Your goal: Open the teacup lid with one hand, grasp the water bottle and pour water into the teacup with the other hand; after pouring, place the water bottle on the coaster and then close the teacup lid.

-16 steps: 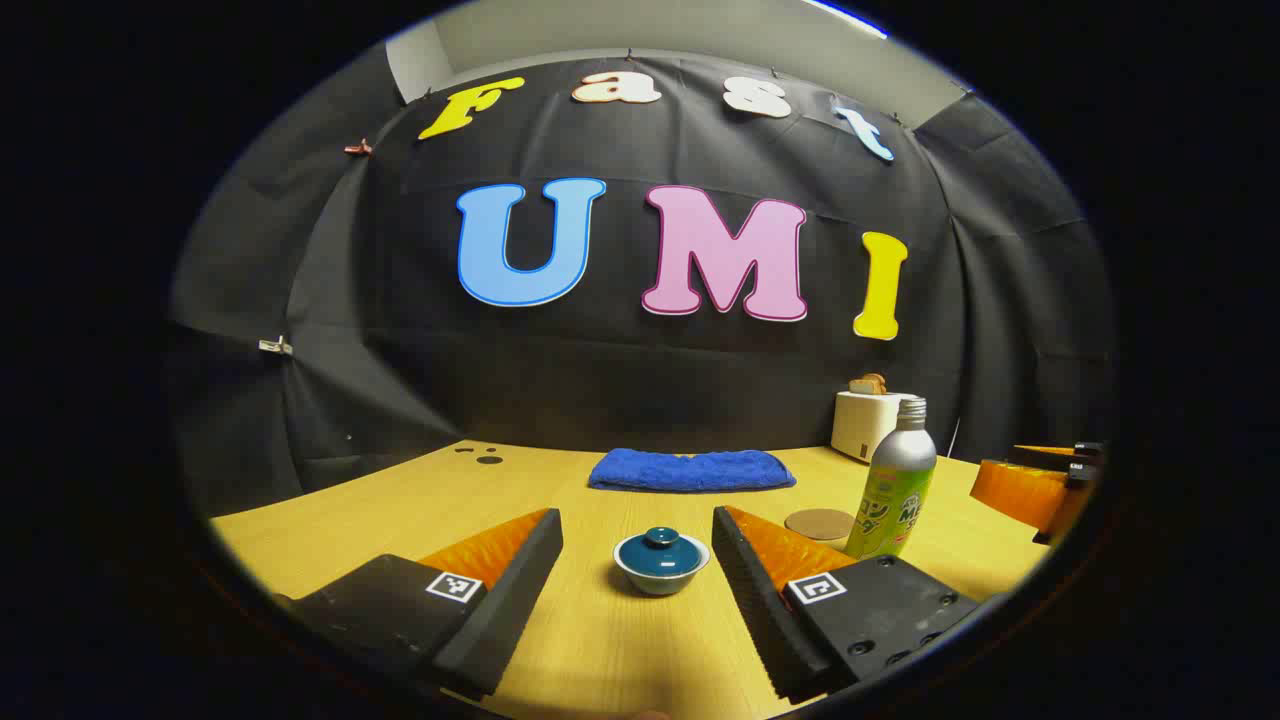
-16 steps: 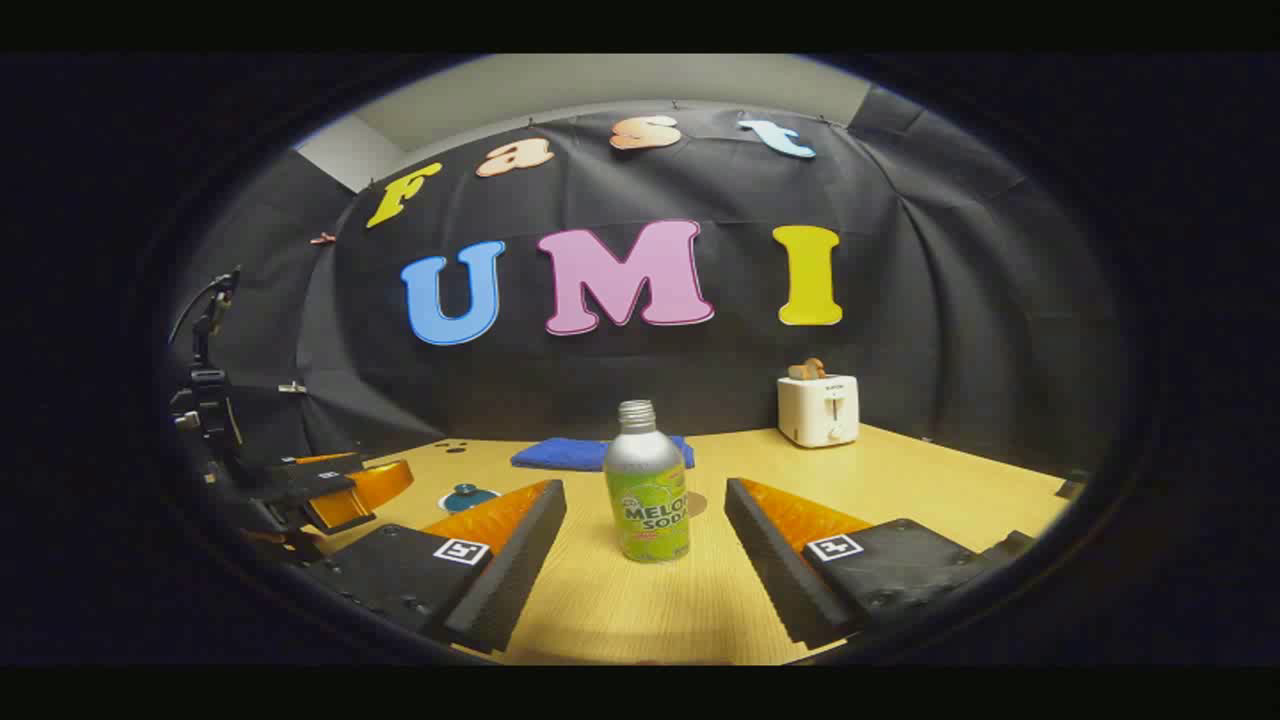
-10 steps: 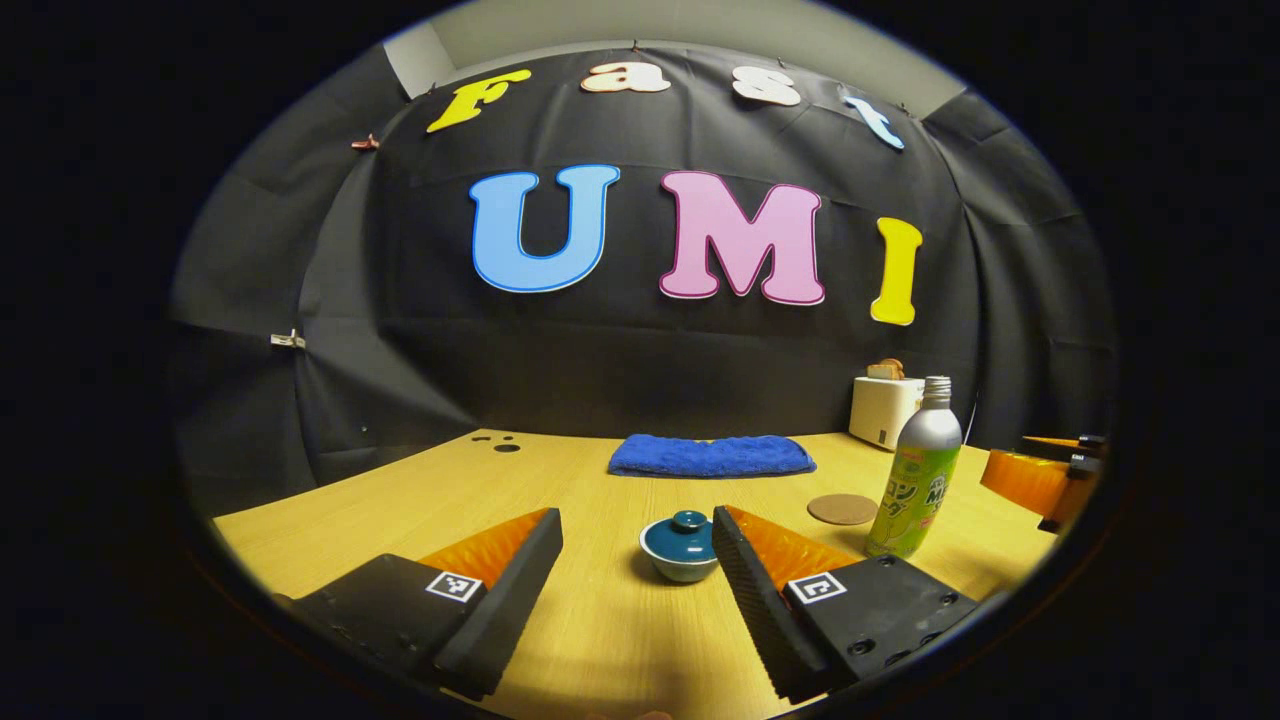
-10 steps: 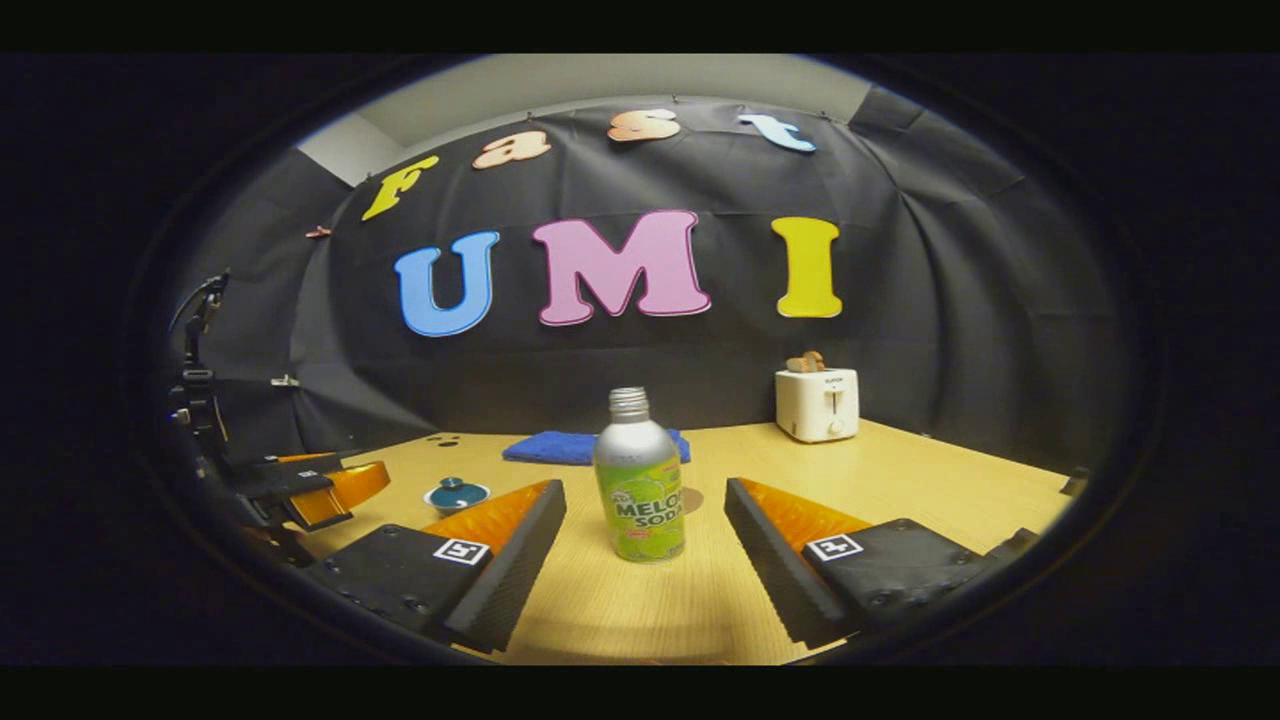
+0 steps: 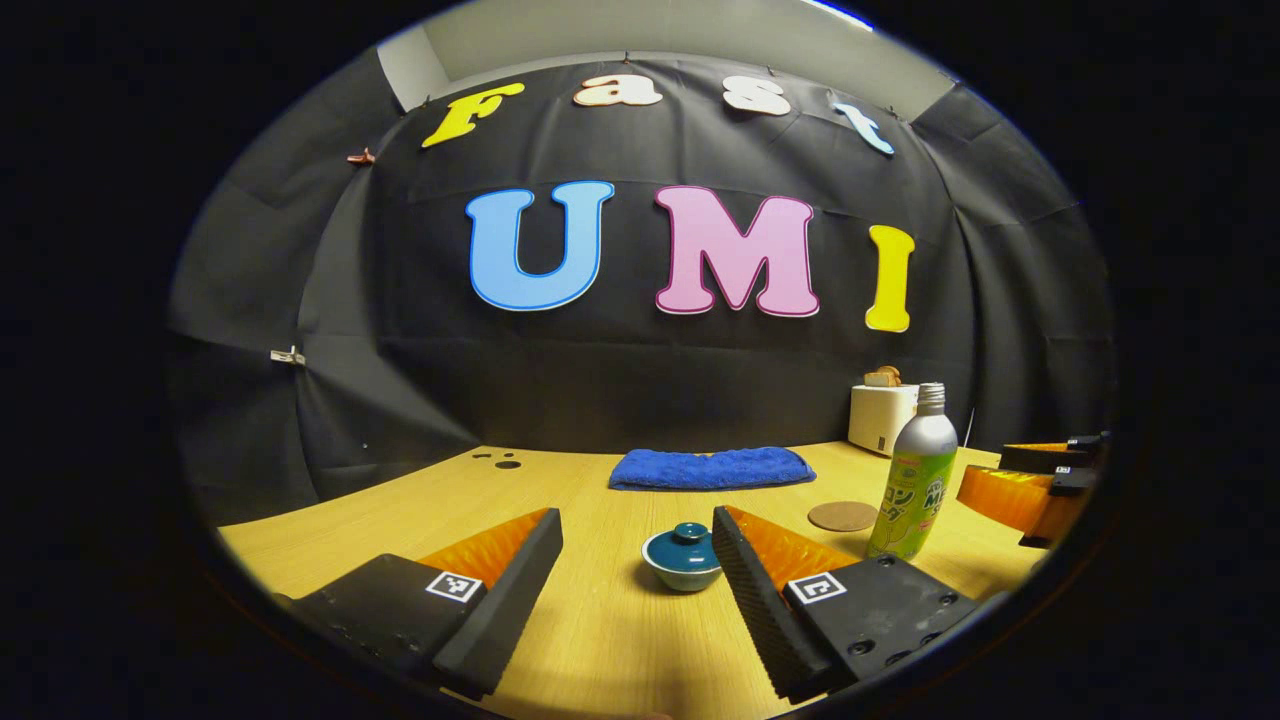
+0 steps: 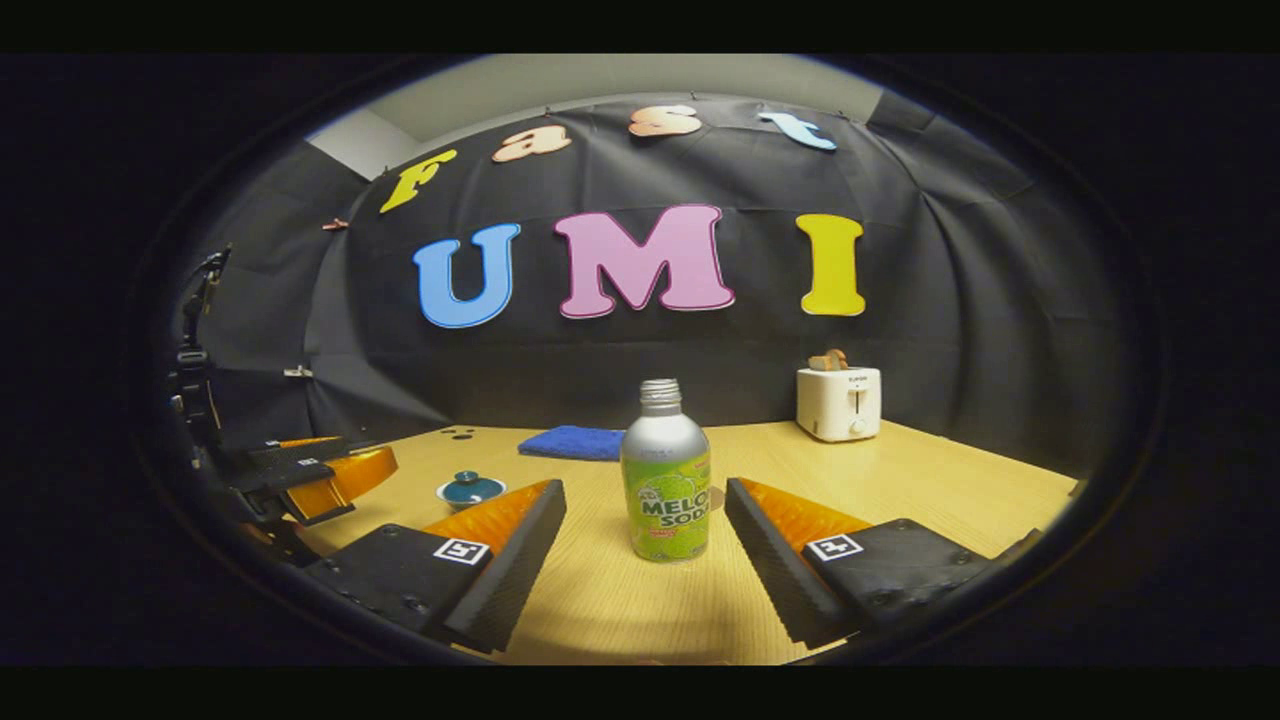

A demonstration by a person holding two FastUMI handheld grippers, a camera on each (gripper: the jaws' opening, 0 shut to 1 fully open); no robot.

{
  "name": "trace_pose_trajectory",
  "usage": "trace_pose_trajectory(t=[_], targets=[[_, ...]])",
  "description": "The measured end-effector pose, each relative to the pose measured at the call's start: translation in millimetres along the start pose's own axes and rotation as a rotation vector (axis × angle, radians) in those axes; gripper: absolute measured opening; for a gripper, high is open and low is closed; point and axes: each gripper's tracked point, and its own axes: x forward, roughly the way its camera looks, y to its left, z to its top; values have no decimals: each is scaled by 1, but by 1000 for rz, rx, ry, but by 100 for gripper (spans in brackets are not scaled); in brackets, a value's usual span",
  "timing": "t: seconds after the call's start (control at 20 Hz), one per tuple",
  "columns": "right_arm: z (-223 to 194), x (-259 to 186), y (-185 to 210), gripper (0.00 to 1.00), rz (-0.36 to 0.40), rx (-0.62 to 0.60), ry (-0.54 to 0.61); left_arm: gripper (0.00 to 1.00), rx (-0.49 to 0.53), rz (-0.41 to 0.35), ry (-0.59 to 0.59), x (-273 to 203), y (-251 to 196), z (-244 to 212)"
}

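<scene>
Since earlier, your right gripper (image 6: 645, 545) closed in on the water bottle (image 6: 666, 480); your left gripper (image 5: 637, 570) nears the lidded teacup (image 5: 682, 558). Both spread wide, grasping nothing.

Dim booth, overhead light, soft shadows, sharp focus, fisheye bending edges.

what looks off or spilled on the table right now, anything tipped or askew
Nothing stands out. The water bottle stands upright on the table with no cap on its neck, the teacup sits level with its lid on, and the coaster lies flat and bare. No spill shows.
</scene>
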Motion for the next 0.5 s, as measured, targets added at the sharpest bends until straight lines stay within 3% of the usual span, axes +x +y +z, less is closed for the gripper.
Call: trace_pose_trajectory(t=[0.5], targets=[[0,10,0,99,34,0,5,95,-13,-42,51,23,-16,-11]])
